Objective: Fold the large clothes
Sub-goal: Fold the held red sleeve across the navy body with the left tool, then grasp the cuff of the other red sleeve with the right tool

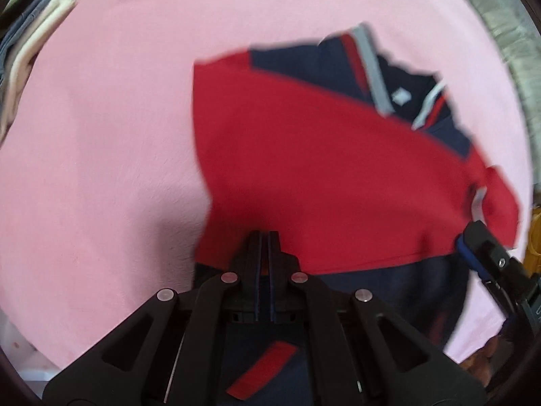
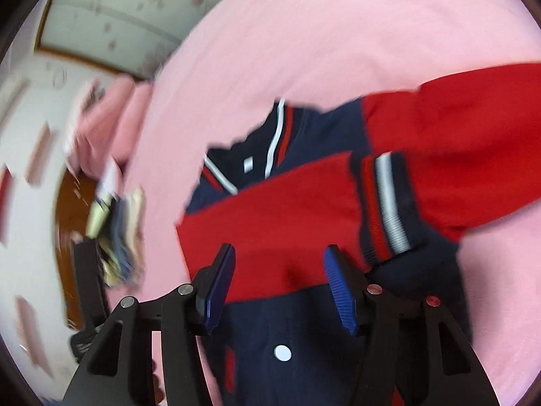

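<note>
One jacket on the pink sheet: left fingers clenched on it, right fingers spread

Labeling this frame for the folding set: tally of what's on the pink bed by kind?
Jackets, red and navy: 1, spread on the pink cover
Stacks of folded clothes: 1, at the bed edge; piece count inside unclear
Claws over the jacket: 2, left claw and right claw
Total: 4
</note>
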Demonstrator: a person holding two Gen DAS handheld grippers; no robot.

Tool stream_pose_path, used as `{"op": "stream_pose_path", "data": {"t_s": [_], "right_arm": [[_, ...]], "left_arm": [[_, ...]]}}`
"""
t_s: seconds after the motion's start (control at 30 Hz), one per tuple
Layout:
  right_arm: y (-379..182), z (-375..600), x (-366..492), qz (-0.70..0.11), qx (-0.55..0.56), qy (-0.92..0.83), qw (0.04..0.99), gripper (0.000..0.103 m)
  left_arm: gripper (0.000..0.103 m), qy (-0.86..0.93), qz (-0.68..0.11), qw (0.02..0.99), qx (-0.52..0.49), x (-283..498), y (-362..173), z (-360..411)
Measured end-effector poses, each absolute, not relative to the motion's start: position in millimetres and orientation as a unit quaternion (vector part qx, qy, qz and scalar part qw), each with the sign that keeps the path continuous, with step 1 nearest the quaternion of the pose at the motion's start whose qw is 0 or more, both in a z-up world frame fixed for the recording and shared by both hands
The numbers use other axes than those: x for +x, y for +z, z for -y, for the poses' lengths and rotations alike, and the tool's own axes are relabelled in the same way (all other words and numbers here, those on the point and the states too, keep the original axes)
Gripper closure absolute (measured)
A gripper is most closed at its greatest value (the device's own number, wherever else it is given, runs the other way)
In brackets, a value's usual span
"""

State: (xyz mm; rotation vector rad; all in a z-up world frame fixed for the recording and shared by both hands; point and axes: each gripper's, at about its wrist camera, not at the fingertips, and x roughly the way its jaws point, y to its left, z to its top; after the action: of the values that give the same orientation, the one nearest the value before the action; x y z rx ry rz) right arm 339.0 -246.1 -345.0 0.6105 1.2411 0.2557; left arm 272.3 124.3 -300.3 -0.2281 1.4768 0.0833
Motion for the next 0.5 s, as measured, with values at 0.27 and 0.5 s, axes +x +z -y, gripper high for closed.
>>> {"op": "stream_pose_path", "data": {"t_s": [0.27, 0.5], "right_arm": [[-346.9, 239.9, 319.6, -0.555, 0.322, -0.015, 0.767, 0.065], [-300.1, 289.4, 251.3, -0.525, 0.316, -0.12, 0.781, 0.064]], "left_arm": [[0.102, 0.03, -0.667, 0.737, -0.108, 273.9, -304.5, -155.2], [0.102, 0.14, -0.659, 0.739, -0.024, 267.2, -306.5, -210.3]]}}
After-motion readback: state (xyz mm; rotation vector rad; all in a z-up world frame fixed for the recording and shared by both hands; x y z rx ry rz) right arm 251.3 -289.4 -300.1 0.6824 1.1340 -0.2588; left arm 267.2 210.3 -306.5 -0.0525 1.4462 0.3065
